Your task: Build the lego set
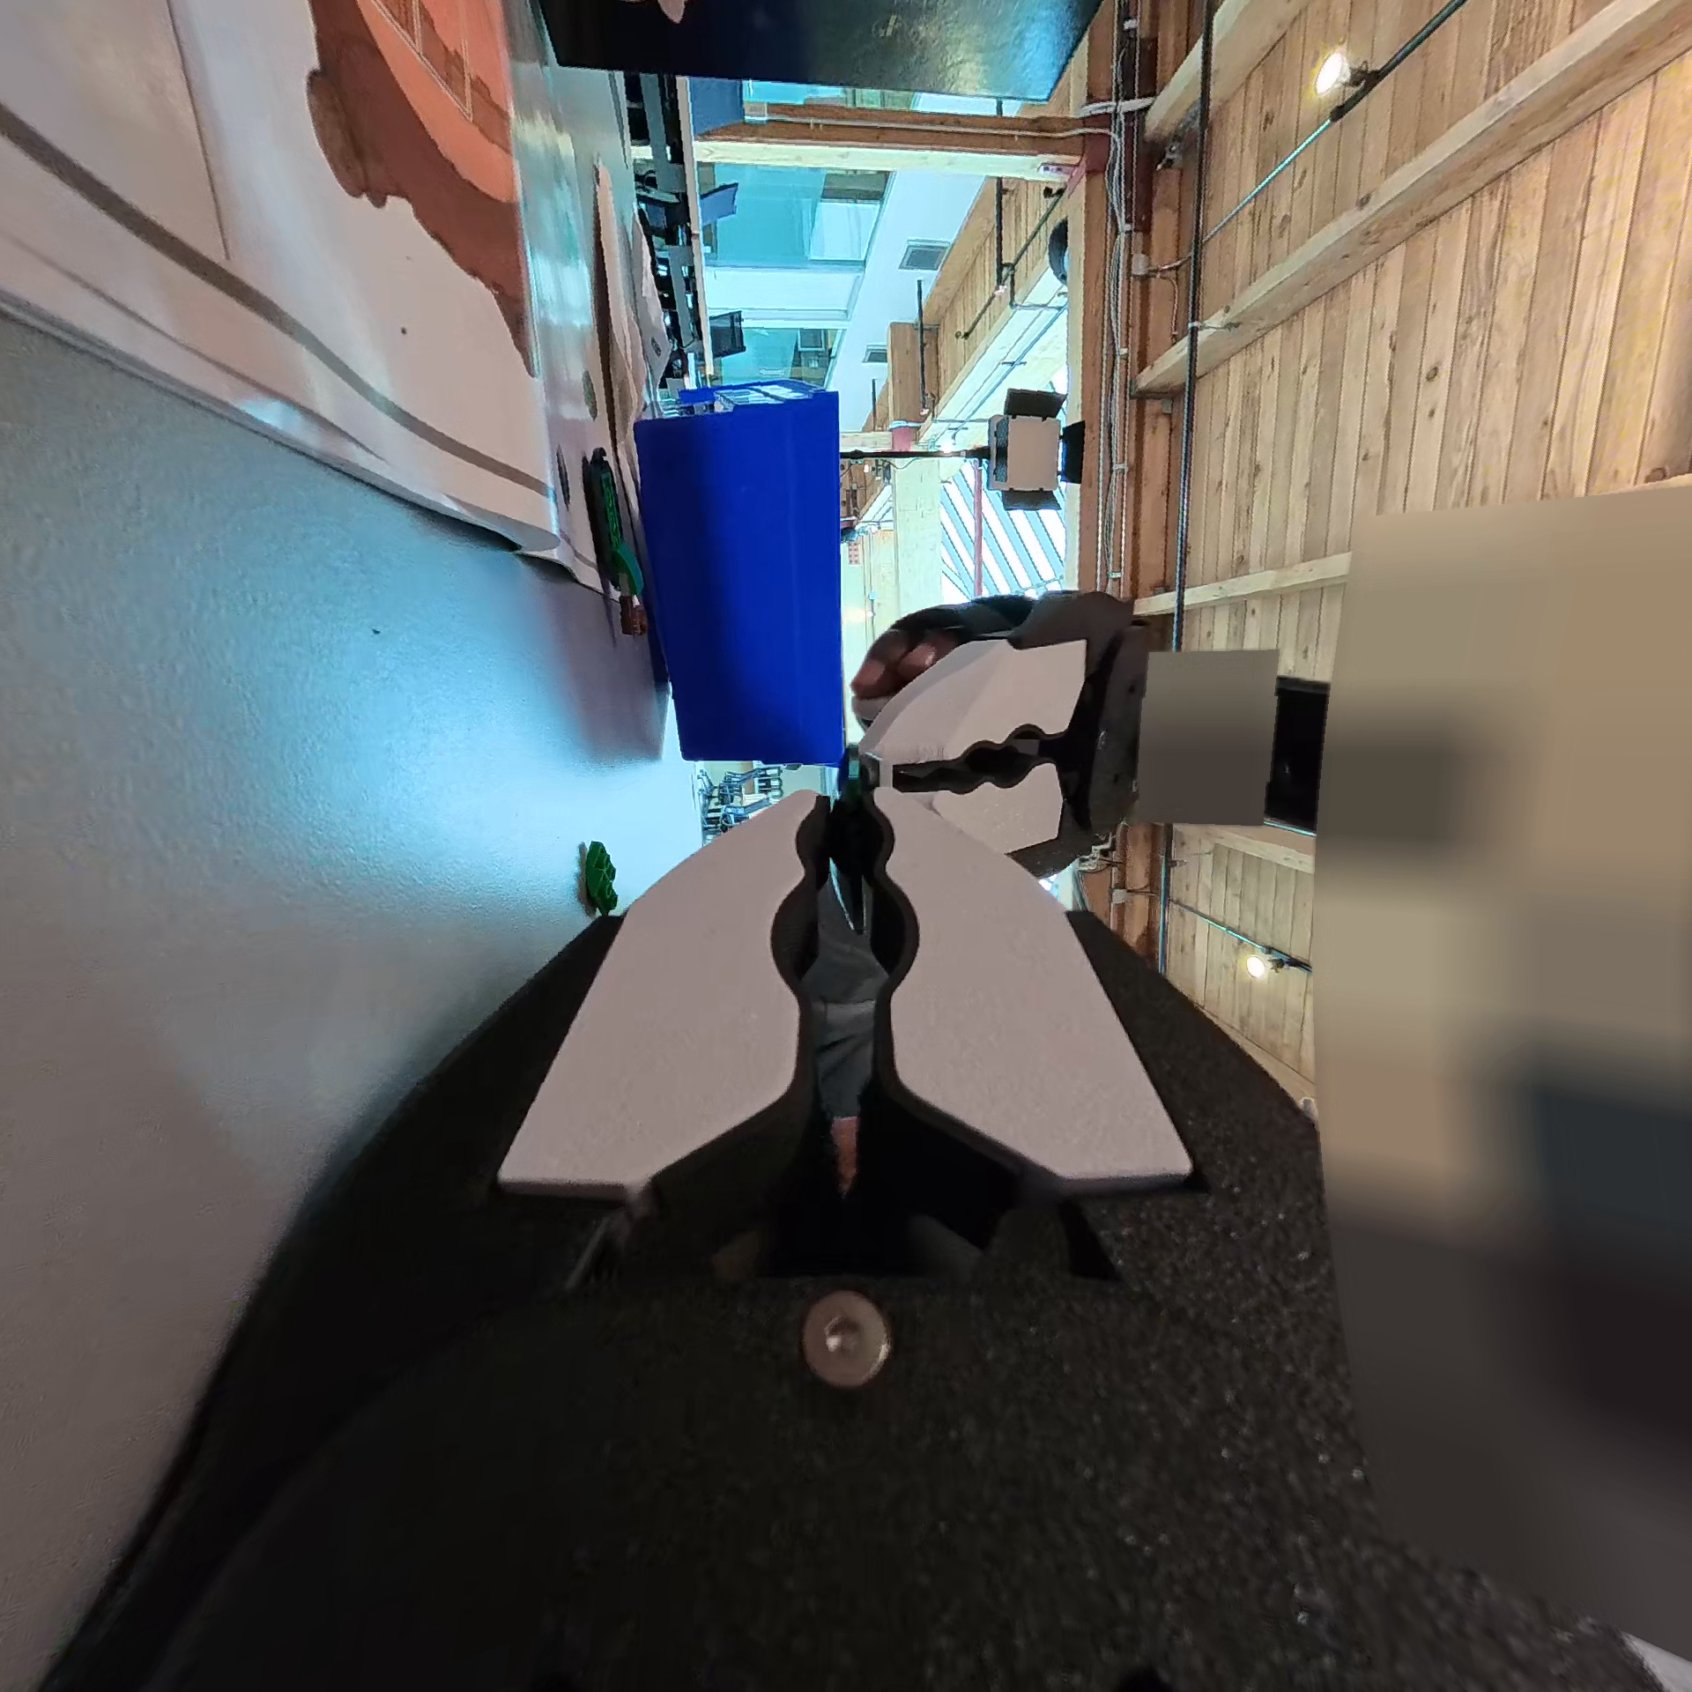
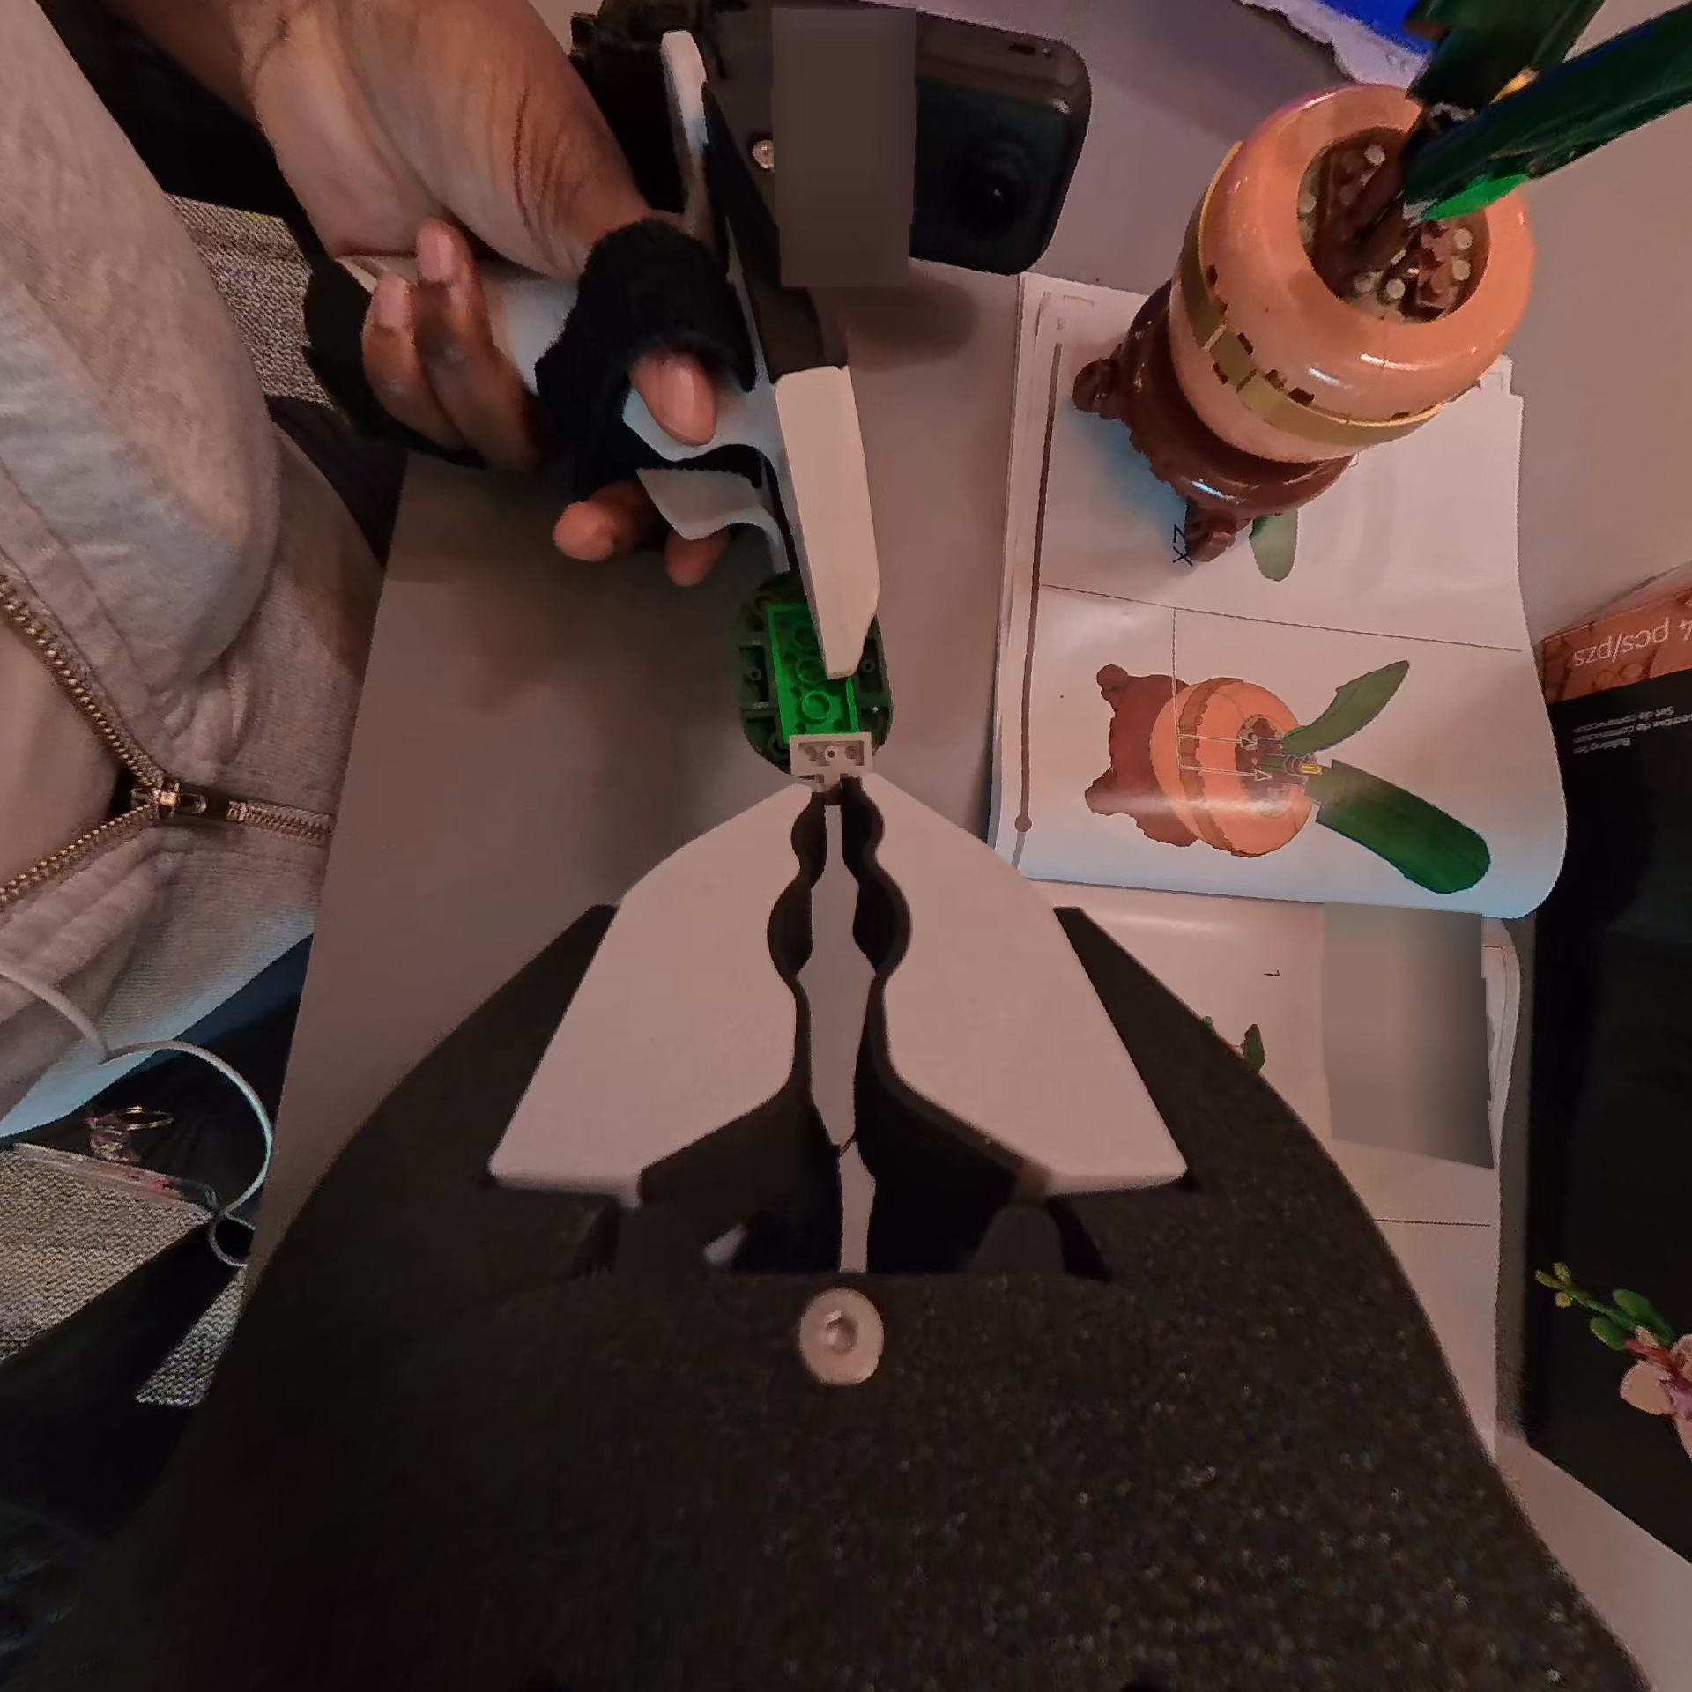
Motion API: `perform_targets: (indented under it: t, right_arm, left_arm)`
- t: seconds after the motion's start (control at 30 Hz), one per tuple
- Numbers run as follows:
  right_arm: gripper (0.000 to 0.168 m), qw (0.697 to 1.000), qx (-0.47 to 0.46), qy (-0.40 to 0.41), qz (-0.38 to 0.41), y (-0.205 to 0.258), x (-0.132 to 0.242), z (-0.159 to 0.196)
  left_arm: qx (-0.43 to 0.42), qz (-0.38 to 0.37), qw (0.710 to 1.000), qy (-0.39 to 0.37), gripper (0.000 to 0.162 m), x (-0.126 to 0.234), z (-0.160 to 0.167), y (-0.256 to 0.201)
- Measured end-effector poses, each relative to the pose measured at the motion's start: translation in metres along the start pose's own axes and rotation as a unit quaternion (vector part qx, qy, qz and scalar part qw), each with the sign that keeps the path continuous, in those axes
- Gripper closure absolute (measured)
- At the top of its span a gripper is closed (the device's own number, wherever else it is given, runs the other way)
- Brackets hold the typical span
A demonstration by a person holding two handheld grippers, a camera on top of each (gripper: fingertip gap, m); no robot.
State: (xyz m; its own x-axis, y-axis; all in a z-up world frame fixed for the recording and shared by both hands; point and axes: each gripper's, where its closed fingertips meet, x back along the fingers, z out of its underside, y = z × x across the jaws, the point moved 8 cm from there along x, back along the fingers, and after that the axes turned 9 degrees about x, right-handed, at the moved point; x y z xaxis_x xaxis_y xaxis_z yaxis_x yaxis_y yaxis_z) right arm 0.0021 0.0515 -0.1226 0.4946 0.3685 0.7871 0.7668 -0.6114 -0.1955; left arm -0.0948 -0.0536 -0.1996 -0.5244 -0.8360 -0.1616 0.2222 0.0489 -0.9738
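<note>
In the right wrist view, the right tongs [image 2: 831, 795] were seen closed on a small grey piece [image 2: 831, 756], pressed against the end of a green leaf [image 2: 810, 677] at 12 o'clock. That leaf was gripped by the left tongs [image 2: 838, 641], closed on it edge-on [image 1: 847, 806]. At 1 o'clock the pot [image 2: 1318, 302] stood built on the open booklet [image 2: 1282, 760], with two leaves [image 2: 1520, 110] already planted in it. The build was judged partly done: another leaf assembly was being finished, and more loose green pieces [image 1: 600, 877] lay on the bench [image 1: 275, 732] beside a blue bin [image 1: 742, 586].
</note>
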Motion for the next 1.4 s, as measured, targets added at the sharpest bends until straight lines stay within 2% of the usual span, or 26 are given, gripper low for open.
perform_targets:
  t: [0.63,1.4]
  right_arm:
    - [0.165,0.999,0.046,0.015,-0.01,-0.002,0.005,-0.008]
    - [0.163,0.998,0.053,0.015,0.002,-0.003,0.008,-0.013]
  left_arm:
    - [0.013,0.027,1.0,0.009,0.157,0.0,0.0,-0.002]
    - [0.024,0.051,0.998,0.008,0.157,-0.001,0.0,-0.003]
